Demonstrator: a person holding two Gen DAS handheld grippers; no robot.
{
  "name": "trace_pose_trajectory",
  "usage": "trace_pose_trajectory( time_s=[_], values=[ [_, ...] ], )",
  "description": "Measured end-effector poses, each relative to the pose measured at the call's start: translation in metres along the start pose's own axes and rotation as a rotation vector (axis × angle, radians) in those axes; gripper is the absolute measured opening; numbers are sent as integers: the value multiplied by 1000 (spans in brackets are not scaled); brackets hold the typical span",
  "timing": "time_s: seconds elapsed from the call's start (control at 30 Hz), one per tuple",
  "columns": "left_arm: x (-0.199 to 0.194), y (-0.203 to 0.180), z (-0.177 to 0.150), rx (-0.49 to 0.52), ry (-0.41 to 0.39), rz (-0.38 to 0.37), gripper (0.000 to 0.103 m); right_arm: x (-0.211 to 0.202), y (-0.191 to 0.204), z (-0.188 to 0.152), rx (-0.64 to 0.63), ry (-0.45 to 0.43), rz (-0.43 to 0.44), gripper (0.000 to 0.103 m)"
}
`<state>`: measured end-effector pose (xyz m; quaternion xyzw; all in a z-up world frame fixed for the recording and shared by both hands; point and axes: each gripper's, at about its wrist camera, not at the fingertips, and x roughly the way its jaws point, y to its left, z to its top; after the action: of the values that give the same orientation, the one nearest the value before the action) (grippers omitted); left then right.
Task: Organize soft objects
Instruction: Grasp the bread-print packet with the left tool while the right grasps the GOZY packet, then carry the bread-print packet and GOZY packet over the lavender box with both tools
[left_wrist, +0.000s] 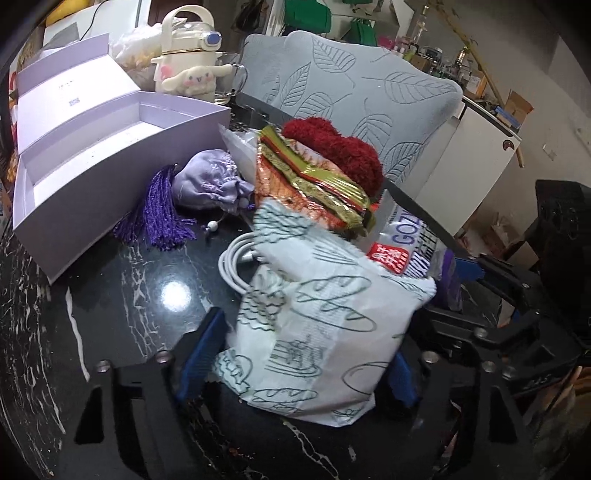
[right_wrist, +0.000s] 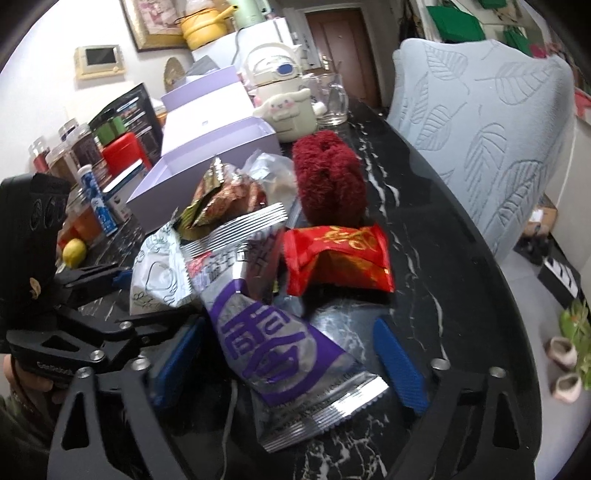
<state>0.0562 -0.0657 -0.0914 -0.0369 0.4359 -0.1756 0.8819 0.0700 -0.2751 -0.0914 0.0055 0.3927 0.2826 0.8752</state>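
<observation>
My left gripper (left_wrist: 295, 354) has its blue pads on both sides of a white printed packet (left_wrist: 314, 332), closed on it above the black marble table (left_wrist: 122, 295). Behind it lie an orange-gold snack bag (left_wrist: 306, 188), a red fuzzy item (left_wrist: 340, 147) and a lilac drawstring pouch (left_wrist: 214, 181) with a purple tassel (left_wrist: 159, 218). My right gripper (right_wrist: 291, 358) is open around a silver-purple packet (right_wrist: 280, 339), its pads apart from it. A red packet (right_wrist: 340, 258), the red fuzzy item (right_wrist: 328, 181) and the white packet (right_wrist: 159, 273) lie beyond.
An open lilac box (left_wrist: 92, 147) stands at the left, also seen in the right wrist view (right_wrist: 207, 162). A cream plush-covered kettle (left_wrist: 188, 55) and a glass jug (right_wrist: 332, 99) stand behind. A white cable (left_wrist: 236, 266) coils on the table. A leaf-patterned chair back (left_wrist: 351, 92) is at the table's far edge.
</observation>
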Motion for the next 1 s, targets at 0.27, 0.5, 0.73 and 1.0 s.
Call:
trace_pose_trajectory(
  time_s=[0.27,0.5,0.73,1.0],
  values=[
    [-8,-4,-6,12,-29,-27,59,-1,22,-7,-83,-9,15,40],
    [-23,-2,-8,7,-61,-15,58,-7,30,-12,-87,-12,1,40],
    [-37,0,-13,-10,-80,-18,58,-20,46,-11,-110,-40,-8,40],
    [-65,3,-20,-29,-131,10,58,-34,68,-12,-146,-72,8,40]
  ],
)
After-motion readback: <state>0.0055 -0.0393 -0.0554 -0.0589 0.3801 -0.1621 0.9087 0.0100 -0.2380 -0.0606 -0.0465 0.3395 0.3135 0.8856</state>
